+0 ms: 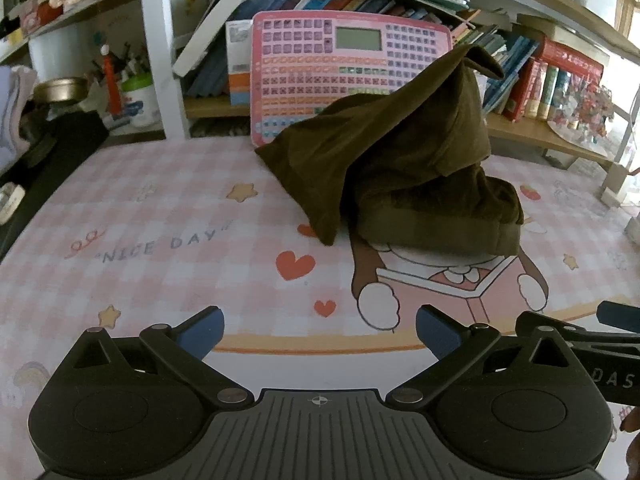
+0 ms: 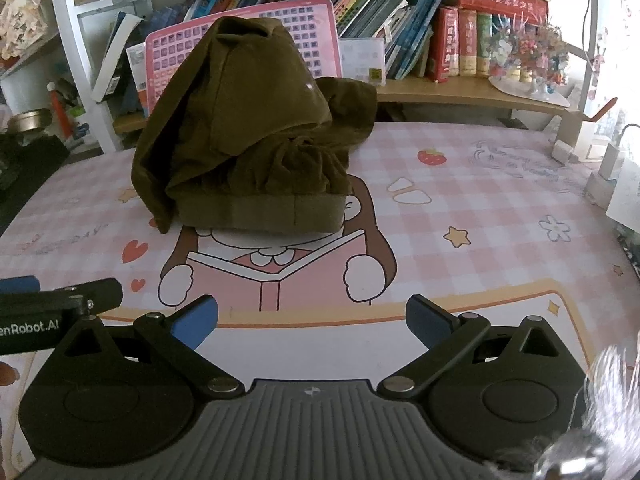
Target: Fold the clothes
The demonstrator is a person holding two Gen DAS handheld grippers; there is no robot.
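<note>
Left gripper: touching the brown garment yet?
Apart. The left wrist view shows the left gripper open over bare pink checked mat, with printed mat between its fingertips and the brown garment heaped farther back.

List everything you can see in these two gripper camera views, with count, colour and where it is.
garment: one, olive-brown, heaped in a tall pile on the mat, ribbed hem facing the cameras.
desk mat: one, pink and white check with a cartoon girl reading, hearts, stars and a strawberry; covers the table.
toy keyboard board: one, pink with a small grey screen, leaning upright against the shelf behind the garment.
books: many, mostly blue and red, on the shelf at the back.
flower ornament: one, multicoloured, on a white base at the shelf's right end.
metal bowl: one, brassy, far left.
left gripper: one, black with blue pads, open, above the mat, holding nothing.
right gripper: one, the same, open and empty.
</note>
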